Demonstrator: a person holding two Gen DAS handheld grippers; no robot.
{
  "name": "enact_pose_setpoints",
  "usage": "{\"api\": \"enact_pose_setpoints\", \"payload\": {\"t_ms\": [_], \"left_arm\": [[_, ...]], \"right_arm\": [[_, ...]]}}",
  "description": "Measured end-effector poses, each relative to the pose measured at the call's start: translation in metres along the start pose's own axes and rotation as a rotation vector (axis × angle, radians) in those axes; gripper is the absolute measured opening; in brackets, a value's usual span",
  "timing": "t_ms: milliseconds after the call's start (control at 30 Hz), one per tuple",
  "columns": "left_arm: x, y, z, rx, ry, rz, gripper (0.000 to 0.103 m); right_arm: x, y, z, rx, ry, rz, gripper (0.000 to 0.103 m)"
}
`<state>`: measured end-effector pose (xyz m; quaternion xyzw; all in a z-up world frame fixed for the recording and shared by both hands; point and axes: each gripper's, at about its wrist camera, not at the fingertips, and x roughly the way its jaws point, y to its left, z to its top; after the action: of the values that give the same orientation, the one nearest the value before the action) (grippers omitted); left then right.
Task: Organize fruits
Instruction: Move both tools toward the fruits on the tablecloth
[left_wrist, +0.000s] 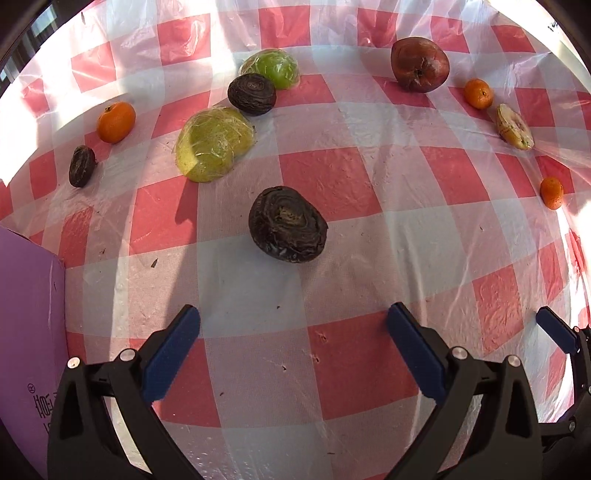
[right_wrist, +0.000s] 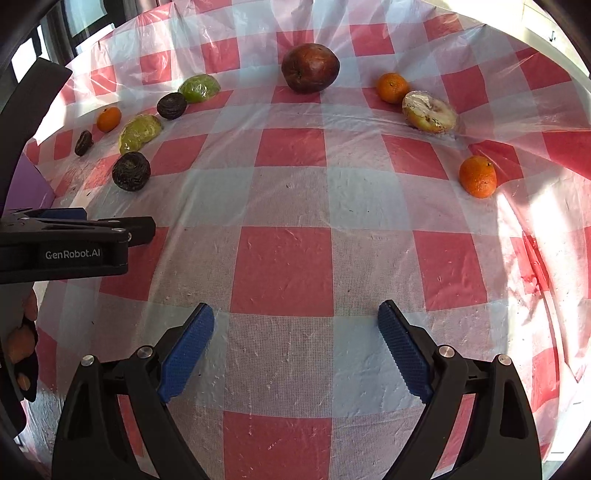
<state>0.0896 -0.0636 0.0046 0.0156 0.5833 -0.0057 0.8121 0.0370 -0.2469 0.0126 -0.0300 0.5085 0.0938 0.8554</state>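
Fruits lie scattered on a red-and-white checked cloth (left_wrist: 332, 177). In the left wrist view a dark wrinkled fruit (left_wrist: 287, 229) lies just ahead of my open, empty left gripper (left_wrist: 293, 325). Behind it are a wrapped yellow-green fruit (left_wrist: 214, 144), another dark fruit (left_wrist: 252, 94), a wrapped green fruit (left_wrist: 275, 68), an orange (left_wrist: 116, 122) and a small dark fruit (left_wrist: 82, 166). A red-brown apple (left_wrist: 420, 69) lies far right. My right gripper (right_wrist: 295, 325) is open and empty over bare cloth. Ahead of it lie the apple (right_wrist: 310, 67), two oranges (right_wrist: 392, 87) (right_wrist: 477, 176) and a wrapped pale fruit (right_wrist: 428, 111).
A purple box (left_wrist: 29, 332) stands at the left edge of the left wrist view. The left gripper body (right_wrist: 66, 243) shows at the left of the right wrist view. A clear plastic sheet covers the cloth and rises in folds at the back and right.
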Motion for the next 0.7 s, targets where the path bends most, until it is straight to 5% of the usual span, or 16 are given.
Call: {"api": "enact_pose_setpoints", "payload": {"t_ms": [333, 700], "left_arm": [[-0.004, -0.001, 0.039, -0.042, 0.007, -0.012, 0.102], [-0.007, -0.015, 0.06, -0.018, -0.06, 0.068, 0.102]], "right_arm": [[0.011, -0.017, 0.019, 0.039, -0.016, -0.03, 0.087], [0.019, -0.07, 0.037, 0.201, -0.008, -0.121, 0.087]]}}
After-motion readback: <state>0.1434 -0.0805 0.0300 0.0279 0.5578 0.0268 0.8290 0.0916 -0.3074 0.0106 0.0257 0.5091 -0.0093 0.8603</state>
